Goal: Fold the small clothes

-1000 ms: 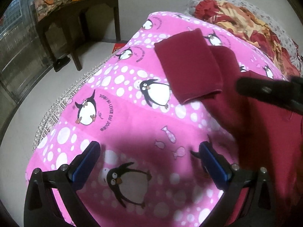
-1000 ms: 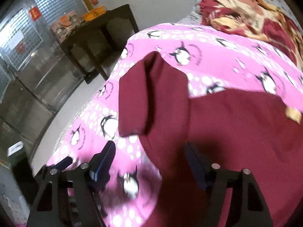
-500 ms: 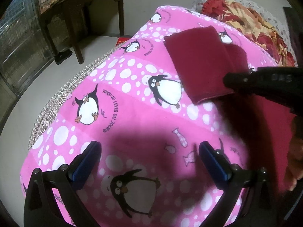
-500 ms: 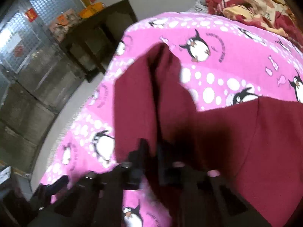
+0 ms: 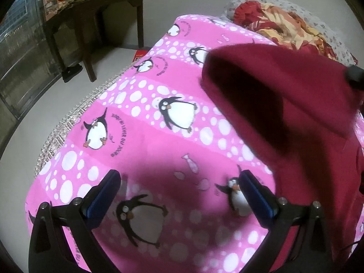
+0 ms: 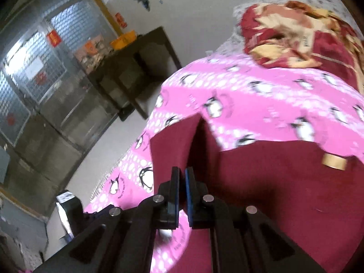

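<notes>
A maroon garment [image 5: 284, 95] lies on the right part of a pink penguin blanket [image 5: 136, 136]. Its folded sleeve end is lifted off the blanket and hangs in the air, casting a shadow. My right gripper [image 6: 183, 173] is shut on the edge of that sleeve [image 6: 173, 145]; the rest of the garment [image 6: 273, 193] spreads flat to the right. In the left wrist view the right gripper's tip [image 5: 353, 75] shows at the far right edge. My left gripper [image 5: 179, 177] hovers open over bare blanket, left of the garment, holding nothing.
A crumpled red and yellow quilt [image 5: 284, 22] lies at the bed's far end. A dark wooden table [image 5: 95, 11] stands on the pale floor to the left, with a black shoe [image 5: 71, 72] beside its leg. A metal grille door [image 6: 34, 68] lines the left wall.
The right gripper closed on the maroon sleeve and raised it off the blanket, up and toward the garment's body. The left gripper stayed open and nearly still.
</notes>
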